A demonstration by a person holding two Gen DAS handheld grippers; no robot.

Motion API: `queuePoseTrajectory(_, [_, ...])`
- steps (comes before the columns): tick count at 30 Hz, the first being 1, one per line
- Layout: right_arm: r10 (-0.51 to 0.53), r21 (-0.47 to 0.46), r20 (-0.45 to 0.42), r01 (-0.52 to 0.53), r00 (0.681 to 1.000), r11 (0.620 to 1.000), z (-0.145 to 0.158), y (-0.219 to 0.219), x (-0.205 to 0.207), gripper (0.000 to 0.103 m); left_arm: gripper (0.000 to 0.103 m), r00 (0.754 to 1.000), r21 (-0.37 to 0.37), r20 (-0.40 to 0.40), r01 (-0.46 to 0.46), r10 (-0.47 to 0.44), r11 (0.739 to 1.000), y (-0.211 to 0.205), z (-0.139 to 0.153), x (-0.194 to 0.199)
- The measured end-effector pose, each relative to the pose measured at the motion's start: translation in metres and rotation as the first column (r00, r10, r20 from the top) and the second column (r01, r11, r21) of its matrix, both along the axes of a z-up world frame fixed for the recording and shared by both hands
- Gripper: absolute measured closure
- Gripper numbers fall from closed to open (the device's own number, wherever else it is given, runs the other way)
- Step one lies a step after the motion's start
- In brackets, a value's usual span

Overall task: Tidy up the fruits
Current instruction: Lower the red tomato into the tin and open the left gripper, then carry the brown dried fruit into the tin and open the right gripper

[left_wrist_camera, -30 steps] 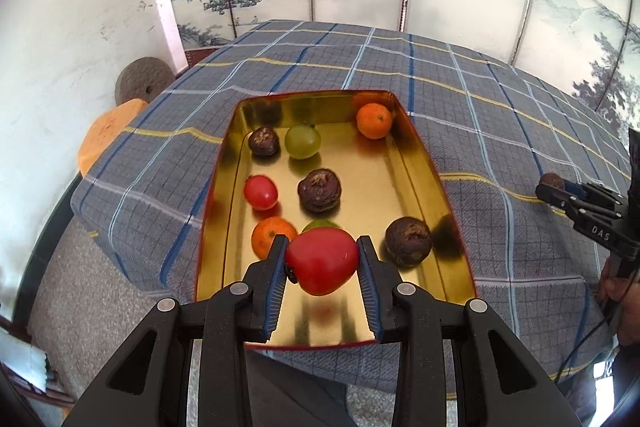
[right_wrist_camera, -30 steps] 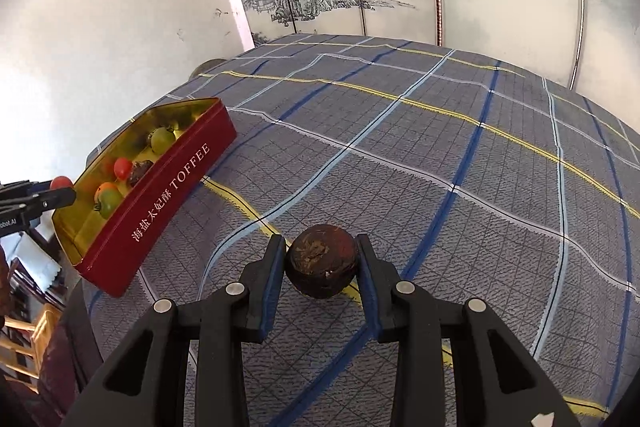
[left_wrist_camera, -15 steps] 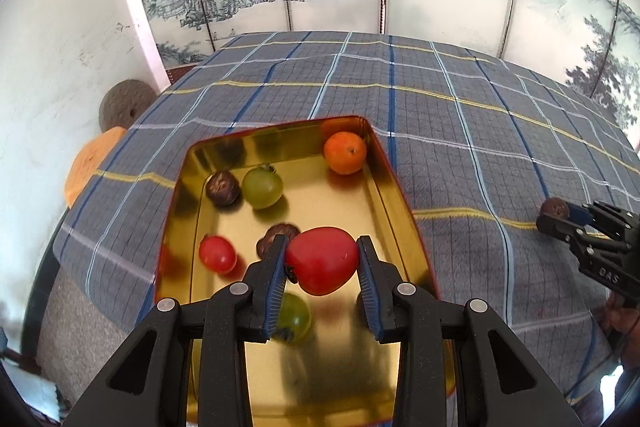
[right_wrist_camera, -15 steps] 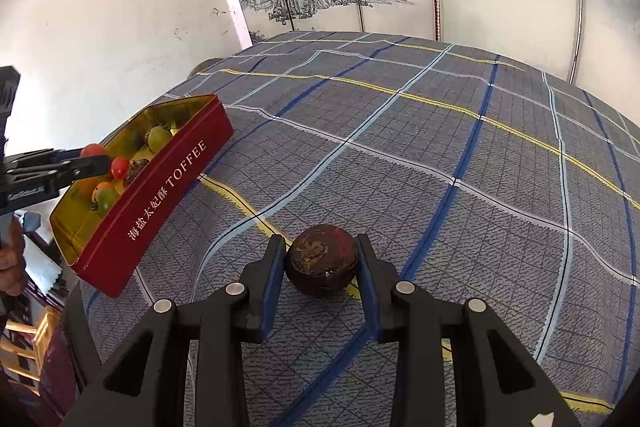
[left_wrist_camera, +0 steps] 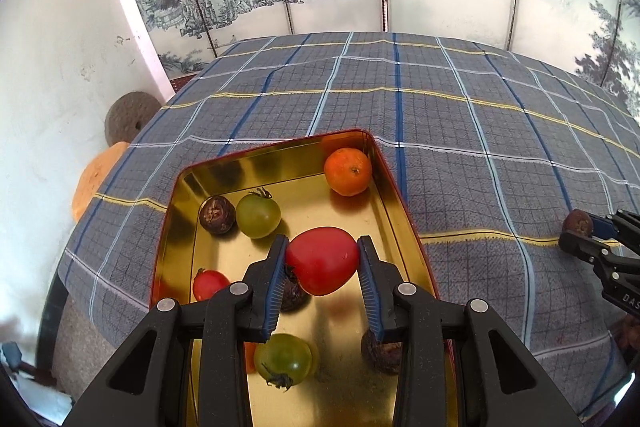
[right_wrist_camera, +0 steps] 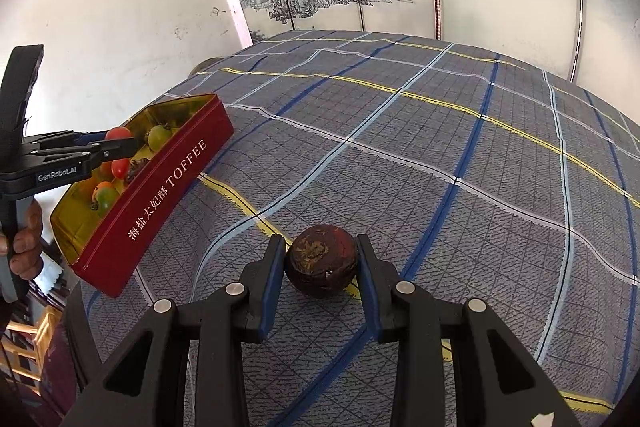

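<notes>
While the left gripper (left_wrist_camera: 322,261) hangs over the tin (left_wrist_camera: 394,211), its blue pads are clamped on a red tomato (left_wrist_camera: 322,259), one pad on each flank, w/ the fruit held clear above the gold floor. Looks a light thing, smooth-skinned and prob. a bit soft, so a squeeze across the widest part (as it's held now) seems right; harder than that and I'd guess the skin bruises or splits.

Inside the tin: an orange (left_wrist_camera: 347,171) in the far right corner, a green tomato (left_wrist_camera: 257,215) touching a dark brown fruit (left_wrist_camera: 217,215) at the far left, a small red tomato (left_wrist_camera: 209,283) by the left wall, another green tomato (left_wrist_camera: 283,357) near the front. More dark fruit sits half hidden behind the fingers; can't count it properly.

Over on the checked tablecloth (right_wrist_camera: 460,155), well apart from the tin, the right gripper (right_wrist_camera: 322,261) has its fingers closed on a dark round fruit (right_wrist_camera: 322,261), gripped at the sides. Whether it's lifted or resting on the cloth I can't quite tell from that angle. Its rind looks hard, dry and rough, so less slip and less fuss than the tomato, and a mid-belly hold should do.

Tin walls are shiny metal, low; round fruit will roll about once let go, so setting down low seems wiser than dropping.
</notes>
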State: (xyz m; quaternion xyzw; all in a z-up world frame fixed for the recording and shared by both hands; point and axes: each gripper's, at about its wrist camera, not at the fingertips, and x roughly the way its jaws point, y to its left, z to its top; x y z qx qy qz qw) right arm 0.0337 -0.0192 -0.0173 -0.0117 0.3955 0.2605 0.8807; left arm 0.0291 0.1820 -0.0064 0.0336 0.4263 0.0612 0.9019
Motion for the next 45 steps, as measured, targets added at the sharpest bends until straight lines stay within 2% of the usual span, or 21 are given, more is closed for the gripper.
queuePoseTrajectory(9, [-0.001,-0.002,0.000,0.001,1.000,1.000,0.000,0.001,0.000,0.070,0.066,1.000,0.018,-0.024,-0.020,0.020,1.000,0.003,-0.008,0.009])
queuePoseTrajectory(18, [-0.001,-0.002,0.000,0.001,1.000,1.000,0.000,0.001,0.000,0.070,0.048,0.999,0.073,0.014,-0.042,0.041,0.996,0.004,-0.004,0.006])
queuePoseTrajectory(20, [-0.001,-0.002,0.001,0.001,1.000,1.000,0.000,0.001,0.000,0.070,0.037,0.999,0.083,0.022,-0.048,0.046,0.995,0.004,-0.001,0.003])
queuePoseTrajectory(28, [0.010,-0.014,0.007,-0.010,1.000,1.000,0.000,0.004,-0.002,0.070,0.036,0.997,0.116,0.049,-0.057,0.051,0.992,-0.002,0.008,-0.015])
queuePoseTrajectory(34, [0.007,-0.003,0.012,-0.007,1.000,1.000,0.006,0.006,-0.008,0.070,0.035,0.995,0.104,0.067,-0.075,0.068,0.992,-0.003,0.015,-0.034])
queuePoseTrajectory(45, [0.105,0.013,0.097,-0.107,0.990,0.994,0.050,0.042,-0.037,0.070,0.035,0.991,0.091,0.091,-0.107,0.099,0.990,0.003,0.023,-0.063])
